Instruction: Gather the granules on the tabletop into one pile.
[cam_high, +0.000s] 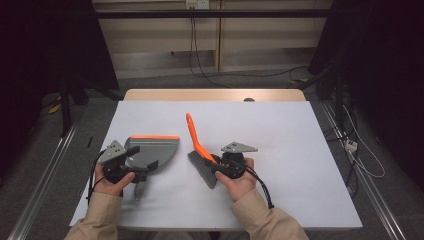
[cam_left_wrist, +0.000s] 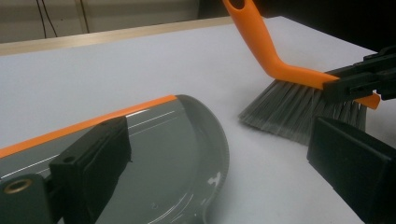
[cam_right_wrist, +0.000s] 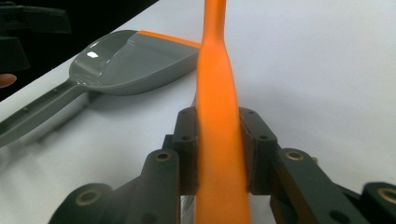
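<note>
A grey dustpan (cam_high: 155, 148) with an orange front lip lies flat on the white table (cam_high: 300, 150), its handle (cam_high: 139, 188) pointing toward the person. My left gripper (cam_high: 143, 158) hovers over the pan's rear part with its jaws wide apart and nothing between the pads; in the left gripper view (cam_left_wrist: 219, 140) the dustpan (cam_left_wrist: 177, 154) lies beneath them. My right gripper (cam_high: 213, 163) is shut on the orange handle of a hand brush (cam_high: 196, 137), whose grey bristles (cam_high: 202, 169) rest on the table right of the pan. The right gripper view shows the pads (cam_right_wrist: 187, 140) squeezing the brush handle (cam_right_wrist: 218, 93).
The white sheet covers a wooden table whose far edge (cam_high: 215, 94) shows beyond it. Dark frames and cables stand on the floor around it. Open table surface lies to the right and at the far side.
</note>
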